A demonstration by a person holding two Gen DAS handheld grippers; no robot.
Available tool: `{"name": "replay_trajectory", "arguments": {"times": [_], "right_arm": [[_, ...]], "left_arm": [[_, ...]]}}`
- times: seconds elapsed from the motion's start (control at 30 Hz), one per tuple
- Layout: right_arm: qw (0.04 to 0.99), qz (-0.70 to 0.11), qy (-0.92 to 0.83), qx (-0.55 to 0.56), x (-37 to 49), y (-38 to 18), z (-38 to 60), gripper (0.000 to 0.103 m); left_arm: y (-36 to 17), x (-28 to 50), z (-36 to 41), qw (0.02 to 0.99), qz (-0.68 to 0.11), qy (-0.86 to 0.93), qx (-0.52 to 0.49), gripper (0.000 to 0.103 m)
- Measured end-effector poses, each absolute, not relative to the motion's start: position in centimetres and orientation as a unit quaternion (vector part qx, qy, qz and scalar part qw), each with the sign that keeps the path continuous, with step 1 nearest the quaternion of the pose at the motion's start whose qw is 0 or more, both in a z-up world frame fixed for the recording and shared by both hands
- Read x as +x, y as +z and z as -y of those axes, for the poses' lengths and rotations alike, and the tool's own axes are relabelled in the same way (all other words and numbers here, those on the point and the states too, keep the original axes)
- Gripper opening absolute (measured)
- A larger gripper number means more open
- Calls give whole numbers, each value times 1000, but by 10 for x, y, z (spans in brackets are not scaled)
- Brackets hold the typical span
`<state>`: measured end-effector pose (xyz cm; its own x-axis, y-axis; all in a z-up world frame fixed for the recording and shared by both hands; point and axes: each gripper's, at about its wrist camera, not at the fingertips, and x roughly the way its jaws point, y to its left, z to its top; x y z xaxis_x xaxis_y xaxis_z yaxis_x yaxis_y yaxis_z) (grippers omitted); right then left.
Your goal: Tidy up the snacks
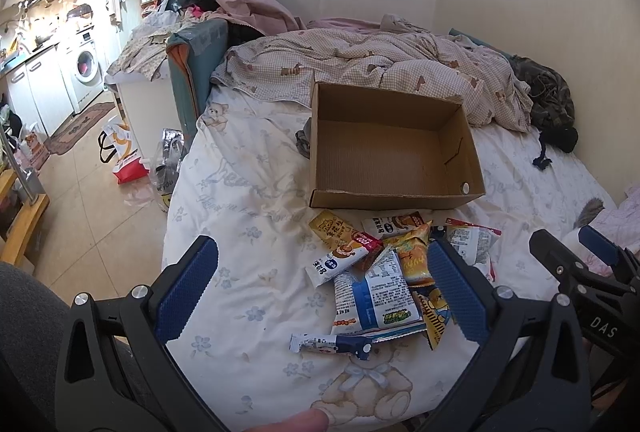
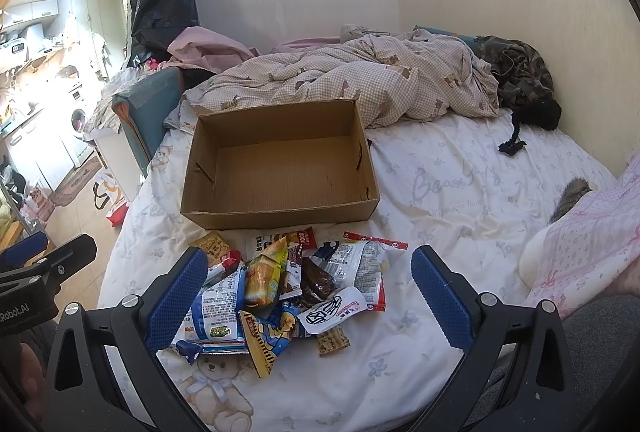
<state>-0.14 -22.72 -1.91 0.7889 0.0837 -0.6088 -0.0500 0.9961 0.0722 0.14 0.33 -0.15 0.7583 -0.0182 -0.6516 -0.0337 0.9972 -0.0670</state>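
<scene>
The snacks, a heap of small shiny packets in yellow, blue, white and red [image 1: 384, 272] [image 2: 280, 288], are being shown lying on the white bed sheet with pale blue flowers and teddy bears [image 1: 248, 191] [image 2: 460, 191]. In the left wrist view the heap is being seen between the two blue fingers of the left tongs [image 1: 324, 292], closer to the right finger. A thin white and blue stick packet [image 1: 332, 344] is lying at the near edge of the heap. The left tongs are being held spread wide, with nothing pinched.

In the right wrist view the heap is being seen between the fingers of the right tongs [image 2: 312, 296], closer to the left finger. A brown cake in a clear wrapper [image 2: 318, 282] is lying in the heap. The right tongs are being held spread wide too, and nothing is being gripped.

Just past the heap, ahead of both tongs, the open brown cardboard box [image 1: 394, 139] [image 2: 280, 167] is sitting on the sheet with nothing in it. Behind the box a crumpled checked blanket with little bears [image 1: 380, 59] [image 2: 352, 79] is being seen.
</scene>
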Motion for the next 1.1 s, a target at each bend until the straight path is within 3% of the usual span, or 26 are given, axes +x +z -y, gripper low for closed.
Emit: {"name": "replay_trajectory", "arguments": {"times": [1.1], "right_arm": [[945, -324, 33, 40, 0, -17, 231, 103]], "left_arm": [[0, 1, 0, 934, -354, 3, -45, 103]]}}
